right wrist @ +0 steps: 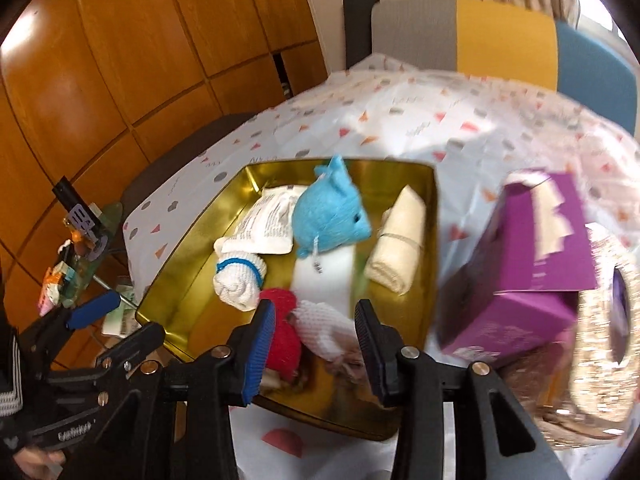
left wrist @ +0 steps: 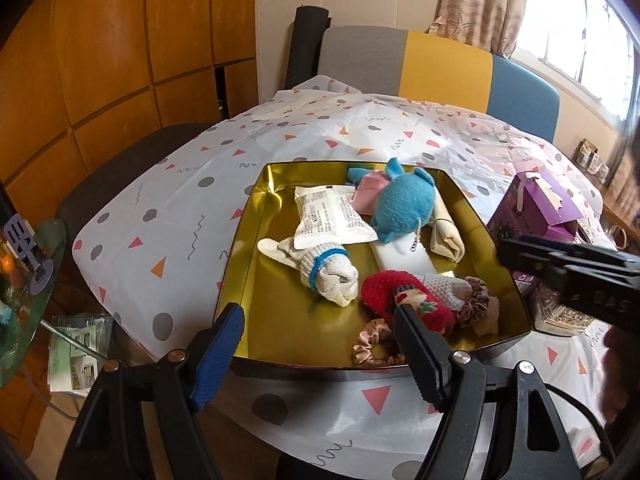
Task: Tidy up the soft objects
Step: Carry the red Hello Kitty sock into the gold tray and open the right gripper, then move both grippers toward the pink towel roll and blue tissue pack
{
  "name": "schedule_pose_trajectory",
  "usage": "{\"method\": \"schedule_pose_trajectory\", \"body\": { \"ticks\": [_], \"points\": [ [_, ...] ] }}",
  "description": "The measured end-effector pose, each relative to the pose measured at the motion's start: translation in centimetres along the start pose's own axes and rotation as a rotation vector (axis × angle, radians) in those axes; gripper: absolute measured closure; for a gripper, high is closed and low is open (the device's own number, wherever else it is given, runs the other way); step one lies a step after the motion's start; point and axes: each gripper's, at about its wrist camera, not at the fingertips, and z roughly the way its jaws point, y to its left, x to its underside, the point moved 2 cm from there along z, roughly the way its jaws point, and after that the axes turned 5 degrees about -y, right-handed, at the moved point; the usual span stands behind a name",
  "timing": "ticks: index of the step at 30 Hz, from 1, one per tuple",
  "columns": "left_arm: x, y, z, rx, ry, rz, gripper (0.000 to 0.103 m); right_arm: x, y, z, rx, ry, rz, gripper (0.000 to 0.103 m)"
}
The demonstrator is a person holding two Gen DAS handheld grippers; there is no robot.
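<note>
A gold tin tray (left wrist: pixel 248 276) (right wrist: pixel 188 256) on the table holds soft things: a blue plush (left wrist: pixel 404 204) (right wrist: pixel 328 216), a white tissue pack (left wrist: pixel 328 216) (right wrist: pixel 264 220), a rolled white sock with a blue band (left wrist: pixel 328 276) (right wrist: pixel 240 280), a red and white knit doll (left wrist: pixel 412 300) (right wrist: pixel 288 332), a cream rolled cloth (left wrist: pixel 446 232) (right wrist: pixel 400 240) and satin scrunchies (left wrist: pixel 372 344). My left gripper (left wrist: pixel 320 316) is open and empty above the tray's near edge. My right gripper (right wrist: pixel 316 312) is open and empty over the doll.
A purple gift box (left wrist: pixel 536 208) (right wrist: pixel 528 264) stands right of the tray, beside a glittery basket (right wrist: pixel 600 340). A patterned cloth (left wrist: pixel 200 184) covers the table. A grey, yellow and blue chair back (left wrist: pixel 440 60) is behind. A glass side table (left wrist: pixel 24 280) stands left.
</note>
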Motion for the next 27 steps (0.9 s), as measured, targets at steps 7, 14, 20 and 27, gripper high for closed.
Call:
{"method": "schedule_pose_trajectory", "body": {
  "ticks": [7,14,20,27],
  "points": [
    [-0.1,-1.4,-0.5,0.024,-0.006,0.037,0.025,0.3,-4.4,-5.0,0.076,-0.084,0.016,0.062],
    [-0.1,-3.1,-1.0,0.046,-0.011,0.076,0.025,1.5,-11.6,-10.0,0.233,-0.132,0.097,0.062],
    [-0.2,-4.8,-1.5,0.071,-0.015,0.117,0.025,3.8,-20.0,-14.3,0.417,-0.152,0.234,0.062],
    [-0.3,-6.9,-2.2,0.099,-0.022,0.165,0.025,8.7,-31.5,-18.8,0.689,-0.163,0.471,0.062]
  ]
}}
